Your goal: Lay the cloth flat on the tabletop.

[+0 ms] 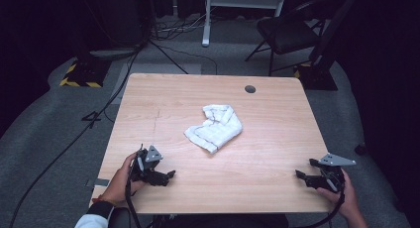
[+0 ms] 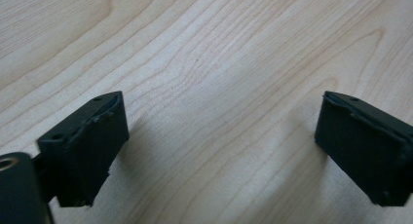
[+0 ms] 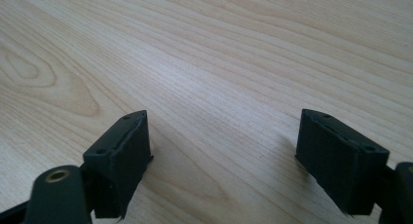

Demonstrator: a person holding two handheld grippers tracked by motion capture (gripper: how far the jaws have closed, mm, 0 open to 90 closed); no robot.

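Looking along my left gripper (image 2: 221, 146), I see its two black jaws standing wide apart with nothing between them, just bare pale wood grain of the table (image 2: 204, 53) under the gap. My right gripper (image 3: 221, 160) reads the same way: jaws spread wide, empty, the wooden top running between and beyond them.

From the high view, the left gripper (image 1: 167, 176) sits low over the near left part of the table, held by the left hand (image 1: 121, 178), its jaws pointing rightward toward the middle of the near edge. A white sleeve cuff (image 1: 91, 220) shows at the bottom of that view. The right gripper (image 1: 302, 171) sits near the near right corner, held by the right hand (image 1: 346, 193), its jaws pointing leftward, with its grey three-cornered plate on top. The two grippers are well apart from each other, one at each side.

The white cloth (image 1: 215, 127) lies crumpled and loosely folded near the middle of the table, farther from me than both grippers and roughly between them. Neither gripper touches it; it is well apart from each. A dark round cable hole (image 1: 250, 89) sits in the tabletop near the far edge, beyond the cloth. Past the table, on the grey floor, stand a black chair (image 1: 287, 32) and trailing cables (image 1: 99, 114).
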